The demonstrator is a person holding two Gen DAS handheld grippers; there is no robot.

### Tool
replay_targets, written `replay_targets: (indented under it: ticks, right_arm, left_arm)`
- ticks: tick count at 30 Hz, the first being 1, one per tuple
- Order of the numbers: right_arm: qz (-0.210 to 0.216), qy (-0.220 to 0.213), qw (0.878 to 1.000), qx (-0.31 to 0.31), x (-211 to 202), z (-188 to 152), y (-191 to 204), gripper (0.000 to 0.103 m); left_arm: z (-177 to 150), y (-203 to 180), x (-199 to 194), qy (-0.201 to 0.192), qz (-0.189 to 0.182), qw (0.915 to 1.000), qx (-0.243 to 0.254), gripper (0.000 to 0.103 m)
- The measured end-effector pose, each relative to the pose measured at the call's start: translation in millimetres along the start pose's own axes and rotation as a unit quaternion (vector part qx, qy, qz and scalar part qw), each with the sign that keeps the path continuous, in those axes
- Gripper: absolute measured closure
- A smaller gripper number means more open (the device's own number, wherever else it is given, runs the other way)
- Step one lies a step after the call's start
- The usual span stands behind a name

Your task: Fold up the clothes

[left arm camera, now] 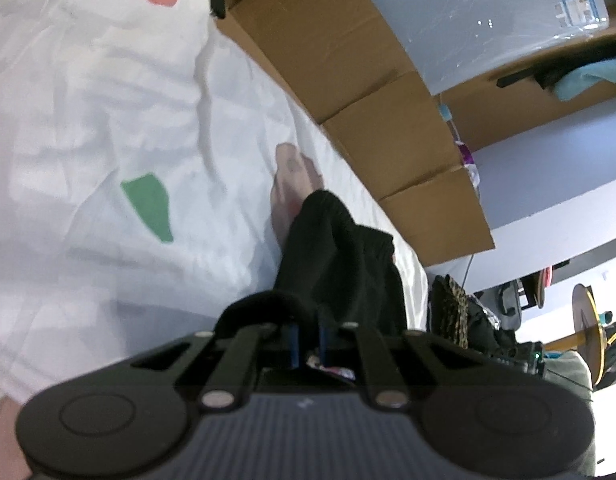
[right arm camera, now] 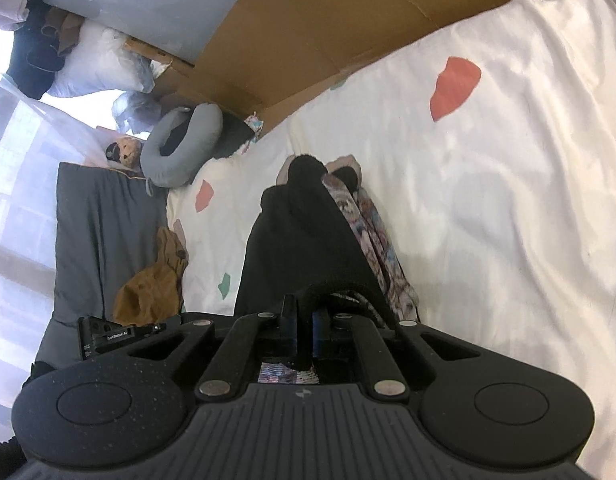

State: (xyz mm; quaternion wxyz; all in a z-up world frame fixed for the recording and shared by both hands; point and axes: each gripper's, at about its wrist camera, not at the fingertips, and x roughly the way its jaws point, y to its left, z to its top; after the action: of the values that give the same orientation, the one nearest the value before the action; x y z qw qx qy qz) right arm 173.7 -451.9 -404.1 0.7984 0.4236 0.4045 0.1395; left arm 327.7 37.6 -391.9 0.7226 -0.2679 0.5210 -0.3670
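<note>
White bedsheet with coloured patches [right arm camera: 488, 208], cardboard at 12 o'clock | soft black knit garment [right arm camera: 304, 240] hangs limp, light, floppy | left gripper [left arm camera: 308, 338] and right gripper [right arm camera: 304, 330] both pinched onto its hem | grip corners, keep edge taut

White bed sheet [right arm camera: 508, 200] with coral and green patches; plain black knit garment [right arm camera: 304, 240]; floral multicoloured cloth [right arm camera: 372, 232] at three o'clock.

White bed sheet [right arm camera: 488, 200], coloured patches; brown garment [right arm camera: 152, 284], grey neck pillow [right arm camera: 180, 148] on it.
</note>
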Motion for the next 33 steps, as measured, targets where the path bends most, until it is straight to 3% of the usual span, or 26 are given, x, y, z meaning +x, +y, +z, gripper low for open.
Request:
replay_targets:
  ticks: [10,11,14,15,26,33]
  right_arm:
    - [-0.02,-0.003,0.999,0.043,13.2,9.9,-21.0,0.094]
    - [-0.018,-0.001,0.999,0.047,15.0,10.9,-22.0,0.09]
    - [-0.004,0.005,0.999,0.049,19.6,15.9,-21.6,0.06]
    - [-0.001,0.004,0.999,0.049,20.8,18.3,-20.9,0.06]
    - [-0.022,-0.01,0.999,0.047,26.8,46.4,-19.9,0.06]
    - [-0.06,0.016,0.998,-0.019,22.8,66.8,-5.2,0.06]
  left_arm:
    - [12.6,14.9,27.9,0.003,0.017,0.9995,-0.026,0.09]
    - [13.3,15.7,29.3,0.003,0.018,0.9995,-0.027,0.086]
    - [15.5,18.4,31.6,0.0,0.011,0.9994,-0.033,0.059]
    - [16.5,18.9,31.5,-0.005,0.011,0.9993,-0.035,0.054]
    - [40.1,19.2,31.7,-0.029,0.026,0.9988,-0.029,0.053]
    - [55.9,10.6,23.7,0.001,0.055,0.9984,0.01,0.052]
